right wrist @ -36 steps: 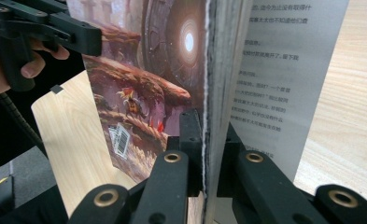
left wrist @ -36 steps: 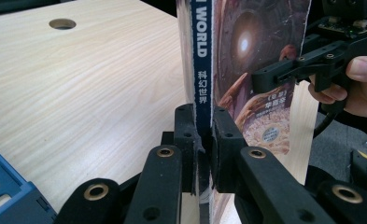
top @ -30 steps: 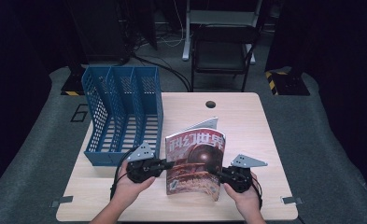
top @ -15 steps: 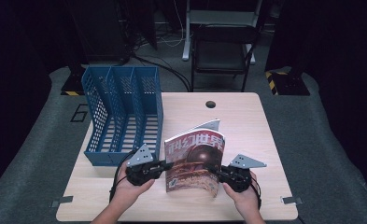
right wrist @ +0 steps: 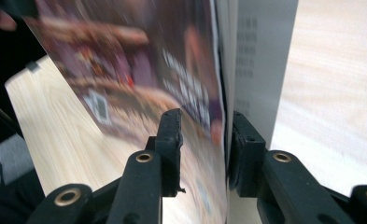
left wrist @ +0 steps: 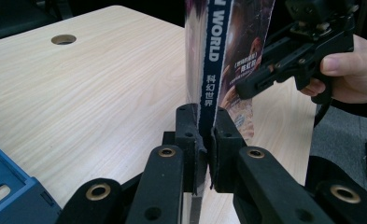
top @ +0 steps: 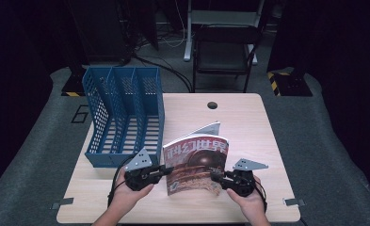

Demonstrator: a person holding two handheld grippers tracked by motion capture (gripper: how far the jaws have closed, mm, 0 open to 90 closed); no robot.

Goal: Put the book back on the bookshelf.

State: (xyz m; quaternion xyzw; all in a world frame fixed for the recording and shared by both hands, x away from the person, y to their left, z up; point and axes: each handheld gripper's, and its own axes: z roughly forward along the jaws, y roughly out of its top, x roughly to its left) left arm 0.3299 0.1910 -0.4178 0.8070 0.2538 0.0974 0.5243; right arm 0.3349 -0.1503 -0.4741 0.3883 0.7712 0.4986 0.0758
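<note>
A magazine [top: 197, 162] with a reddish-brown cover stands upright on the wooden table [top: 248, 127], held between both hands. My left gripper [top: 167, 170] is shut on its blue spine [left wrist: 214, 46], and the pads [left wrist: 187, 126] press it from both sides. My right gripper [top: 215, 176] sits at the opposite edge. Its jaws have just been opening. The cover and pages [right wrist: 139, 70] hang between them, and the left pad [right wrist: 171, 135] stands off the cover. The right gripper [left wrist: 246, 86] also appears in the left gripper view, beside the cover.
A blue three-slot file rack [top: 126, 113] stands at the table's left, just beyond my left hand. A cable hole [top: 213, 105] sits near the far edge. A dark chair [top: 225, 47] is behind the table. Bare wood lies right of the magazine.
</note>
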